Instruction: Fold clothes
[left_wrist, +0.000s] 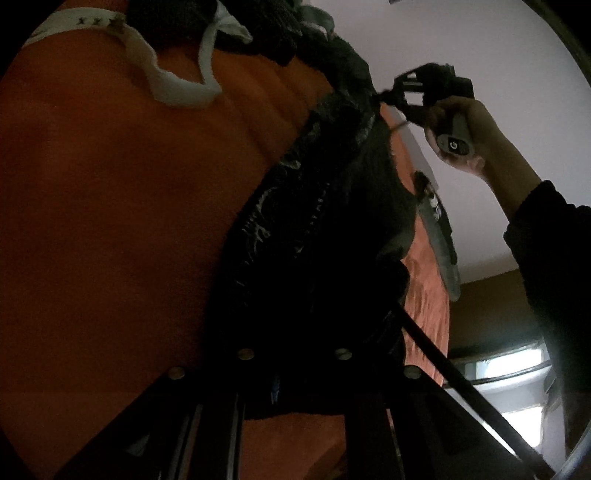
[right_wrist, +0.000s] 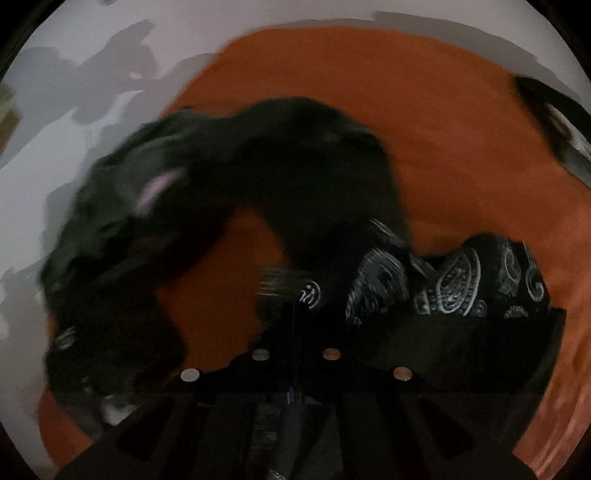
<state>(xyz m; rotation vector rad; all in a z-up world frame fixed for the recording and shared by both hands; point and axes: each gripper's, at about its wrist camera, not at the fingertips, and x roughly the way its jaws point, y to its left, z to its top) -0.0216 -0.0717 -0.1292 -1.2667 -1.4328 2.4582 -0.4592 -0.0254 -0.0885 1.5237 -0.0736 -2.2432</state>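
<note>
The black garment (left_wrist: 317, 229), printed with a pale paisley pattern, hangs stretched between the two grippers above the orange cover (left_wrist: 110, 192), probably lifted so it can fall open and show its edges before a fold. The right gripper (left_wrist: 391, 96) pinches one end up high, jaws closed on the cloth. The left gripper (left_wrist: 291, 369) seems clamped on the other end, though darkness hides its jaws, so I cannot tell for sure. A pile of clothes (left_wrist: 229, 29) crowds the cover's far edge; the middle of the cover lies bare for laying the garment flat
</note>
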